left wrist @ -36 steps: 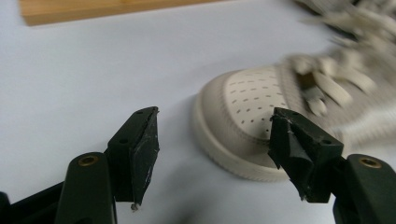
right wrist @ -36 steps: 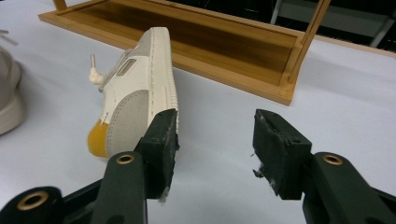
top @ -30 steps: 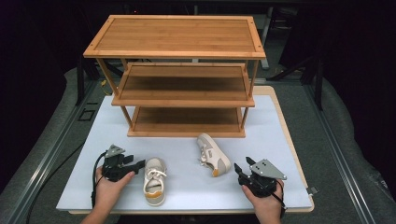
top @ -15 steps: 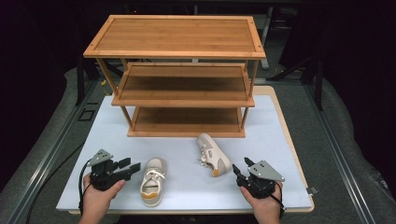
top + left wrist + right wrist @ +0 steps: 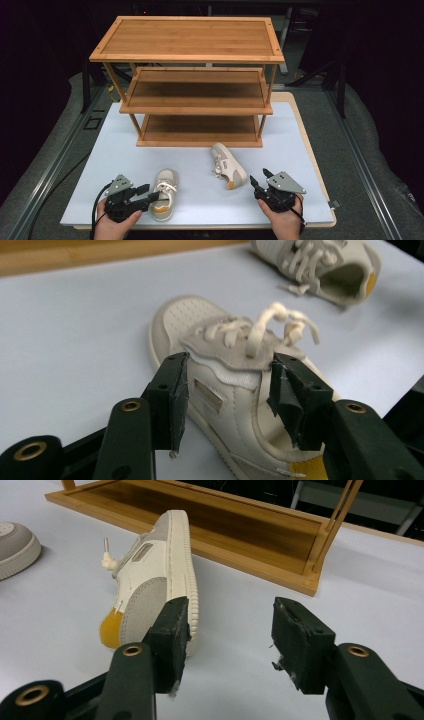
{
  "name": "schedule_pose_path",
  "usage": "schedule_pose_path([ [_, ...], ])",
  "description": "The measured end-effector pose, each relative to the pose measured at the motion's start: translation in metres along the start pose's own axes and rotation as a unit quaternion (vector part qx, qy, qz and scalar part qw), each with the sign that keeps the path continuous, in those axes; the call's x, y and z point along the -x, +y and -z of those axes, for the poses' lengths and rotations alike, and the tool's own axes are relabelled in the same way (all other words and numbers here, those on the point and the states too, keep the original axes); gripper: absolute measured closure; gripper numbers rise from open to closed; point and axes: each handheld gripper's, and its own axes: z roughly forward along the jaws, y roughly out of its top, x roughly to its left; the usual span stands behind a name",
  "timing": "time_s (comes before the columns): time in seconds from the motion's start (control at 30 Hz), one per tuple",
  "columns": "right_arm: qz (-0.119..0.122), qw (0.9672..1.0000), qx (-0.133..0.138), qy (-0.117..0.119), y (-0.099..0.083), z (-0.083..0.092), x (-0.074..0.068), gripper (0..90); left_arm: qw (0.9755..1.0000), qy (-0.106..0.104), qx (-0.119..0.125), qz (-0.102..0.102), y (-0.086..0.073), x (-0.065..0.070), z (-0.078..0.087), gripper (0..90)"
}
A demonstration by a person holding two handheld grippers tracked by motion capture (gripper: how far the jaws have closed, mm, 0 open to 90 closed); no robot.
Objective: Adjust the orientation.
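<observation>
A cream shoe point(image 5: 164, 195) with a yellow heel patch stands upright near the table's front edge. My left gripper point(image 5: 147, 194) reaches it from the left. In the left gripper view its jaws have just been closing and straddle the shoe's upper point(image 5: 225, 385), one outside the side wall, one by the tongue and collar; I see no squeeze, so the left gripper point(image 5: 230, 390) counts as open. The matching shoe point(image 5: 228, 166) lies on its side, sole towards the right. My right gripper point(image 5: 261, 181) rests open just right of its heel point(image 5: 112, 625), nothing between the jaws point(image 5: 230, 630).
A three-tier wooden rack point(image 5: 195, 90) stands at the back of the white mat point(image 5: 300, 150), its lowest shelf point(image 5: 240, 525) just beyond the tipped shoe. The table's front edge lies right under both hands. Dark floor and metal rails surround the table.
My left gripper has drawn back towards the front edge and come in at the upright shoe, its jaws narrower around it. The shoes and the right hand have stayed put.
</observation>
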Motion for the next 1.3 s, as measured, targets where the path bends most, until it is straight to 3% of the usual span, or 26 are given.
schedule_pose_path([
  [0.1,0.003,1.0,0.001,0.001,0.001,0.0,-0.001,48.7,0.9996,0.02,-0.015,-0.011,-0.002,0.002,-0.009,53.5],
  [0.23,0.003,1.0,0.001,0.002,0.001,0.0,-0.001,48.6,0.9994,0.027,-0.02,-0.011,0.002,0.003,-0.016,52.4],
  [0.5,0.006,1.0,0.001,0.003,0.001,0.0,-0.002,48.5,0.9985,0.046,-0.009,-0.026,0.012,-0.003,-0.014,62.1],
  [0.63,0.006,1.0,0.001,0.001,0.001,-0.001,-0.002,48.5,0.9952,0.077,-0.002,-0.061,0.022,-0.002,-0.008,75.2],
  [0.67,0.005,1.0,0.0,0.003,0.0,-0.002,-0.002,48.5,0.9951,0.079,0.0,-0.06,0.023,-0.003,-0.009,77.0],
  [0.73,0.009,1.0,-0.001,0.003,0.0,-0.002,-0.003,48.5,0.9956,0.075,0.001,-0.055,0.026,-0.005,-0.011,77.9],
  [0.83,0.01,0.9999,0.0,0.003,0.001,-0.001,-0.004,48.5,0.9932,0.093,0.001,-0.07,0.03,-0.004,-0.013,80.1],
  [1.03,0.008,1.0,0.002,0.002,0.001,-0.002,-0.004,48.5,0.9914,0.102,0.023,-0.079,0.043,-0.007,-0.017,80.9],
  [1.17,0.017,0.9997,0.014,0.006,0.004,-0.002,-0.009,48.5,0.9884,0.113,0.039,-0.094,0.049,-0.009,-0.026,80.7],
  [1.3,0.046,0.9987,0.017,0.014,0.01,-0.002,-0.019,50.0,0.9916,0.094,0.015,-0.087,0.04,-0.012,-0.039,79.3],
])
